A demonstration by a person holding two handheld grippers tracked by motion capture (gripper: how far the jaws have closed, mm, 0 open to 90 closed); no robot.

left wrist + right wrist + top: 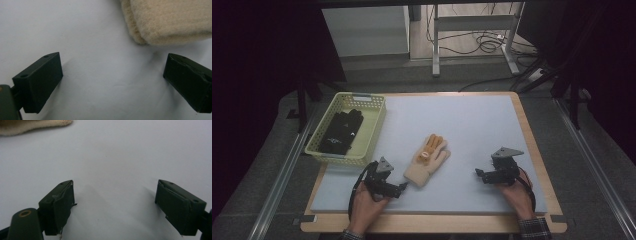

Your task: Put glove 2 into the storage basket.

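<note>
cream glove [427, 161] lies flat mid-mat, palm up w/ orange grip dots, cuff toward the person. left gripper [403, 189] sits just beside the cuff, jaws wide, nothing btwn them; in the left gripper view the cuff edge [170, 22] is just past the tips. right gripper [478, 173] well apart to the right, jaws wide, empty. yellow basket [371, 132] at the mat's left holds a black glove [343, 131].

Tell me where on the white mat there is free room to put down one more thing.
The white foam mat is bare across its far half, beyond the cream knitted glove, and between glove and right gripper. It is crowded at the near left: left gripper, glove cuff and pale green plastic basket with a black glove.
</note>
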